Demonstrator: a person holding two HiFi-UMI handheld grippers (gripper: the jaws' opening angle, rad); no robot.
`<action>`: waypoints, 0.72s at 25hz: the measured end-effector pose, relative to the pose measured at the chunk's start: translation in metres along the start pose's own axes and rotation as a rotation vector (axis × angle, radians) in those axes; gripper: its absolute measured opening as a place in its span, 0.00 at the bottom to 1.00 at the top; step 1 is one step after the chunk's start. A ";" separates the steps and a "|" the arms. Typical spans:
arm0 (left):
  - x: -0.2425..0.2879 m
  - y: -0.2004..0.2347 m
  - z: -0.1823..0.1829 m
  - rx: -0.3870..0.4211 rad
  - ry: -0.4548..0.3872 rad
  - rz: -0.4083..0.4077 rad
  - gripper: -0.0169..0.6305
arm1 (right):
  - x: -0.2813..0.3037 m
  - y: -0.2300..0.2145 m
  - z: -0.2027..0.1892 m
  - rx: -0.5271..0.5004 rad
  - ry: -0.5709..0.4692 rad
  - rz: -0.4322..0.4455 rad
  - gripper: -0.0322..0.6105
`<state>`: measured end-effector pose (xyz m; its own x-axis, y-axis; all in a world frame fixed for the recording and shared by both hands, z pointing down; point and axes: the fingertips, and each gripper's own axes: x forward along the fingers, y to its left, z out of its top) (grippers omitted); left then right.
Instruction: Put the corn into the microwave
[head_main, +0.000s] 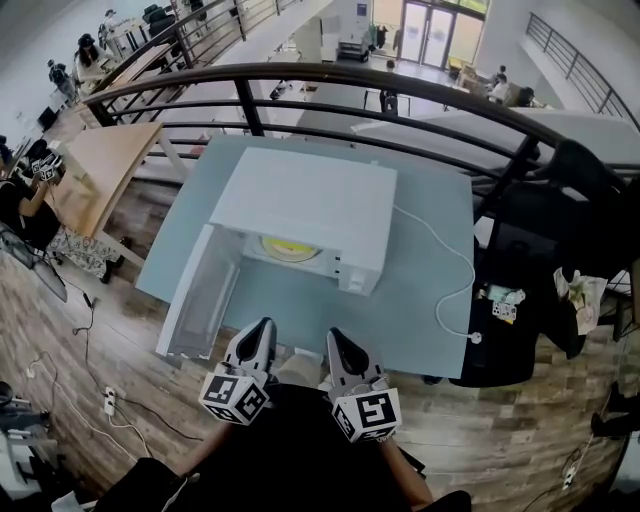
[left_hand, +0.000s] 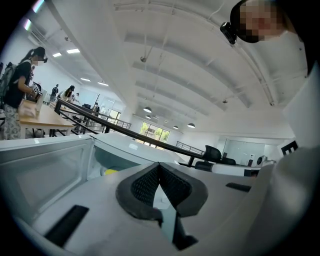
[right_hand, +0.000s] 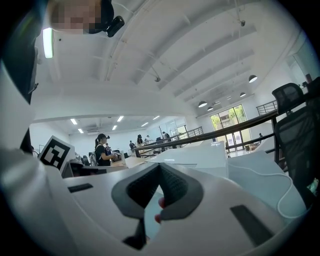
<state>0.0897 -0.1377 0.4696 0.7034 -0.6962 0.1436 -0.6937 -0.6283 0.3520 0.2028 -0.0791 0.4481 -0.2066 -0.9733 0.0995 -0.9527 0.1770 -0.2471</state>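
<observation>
The white microwave (head_main: 300, 200) stands on a blue-grey table (head_main: 420, 300), its door (head_main: 200, 290) swung open to the left. Yellow corn (head_main: 287, 247) lies inside on the turntable. Both grippers hover side by side at the table's near edge, in front of the microwave and apart from it. My left gripper (head_main: 262, 330) is shut with nothing between its jaws. In the left gripper view its tips (left_hand: 159, 165) meet, with the open door (left_hand: 45, 170) and a bit of corn (left_hand: 110, 171) beyond. My right gripper (head_main: 335, 338) is also shut and empty (right_hand: 160, 166), pointing past the microwave (right_hand: 195, 157).
A white power cable (head_main: 450, 270) loops across the table's right side to its front edge. A black chair (head_main: 540, 260) stands right of the table, and a dark railing (head_main: 350, 75) curves behind it. A wooden table (head_main: 100, 170) sits at the left.
</observation>
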 end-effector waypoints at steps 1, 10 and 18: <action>-0.001 0.000 0.000 0.002 -0.001 -0.002 0.03 | 0.000 0.002 0.000 -0.001 0.001 0.002 0.06; -0.007 0.003 -0.009 -0.016 0.015 0.009 0.03 | -0.001 0.001 -0.006 0.001 0.017 -0.006 0.06; -0.012 0.008 -0.014 -0.033 0.020 0.026 0.03 | -0.002 0.003 -0.014 0.002 0.036 -0.009 0.06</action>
<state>0.0782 -0.1297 0.4835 0.6887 -0.7046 0.1711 -0.7062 -0.5983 0.3787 0.1973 -0.0742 0.4604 -0.2056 -0.9691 0.1361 -0.9542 0.1677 -0.2476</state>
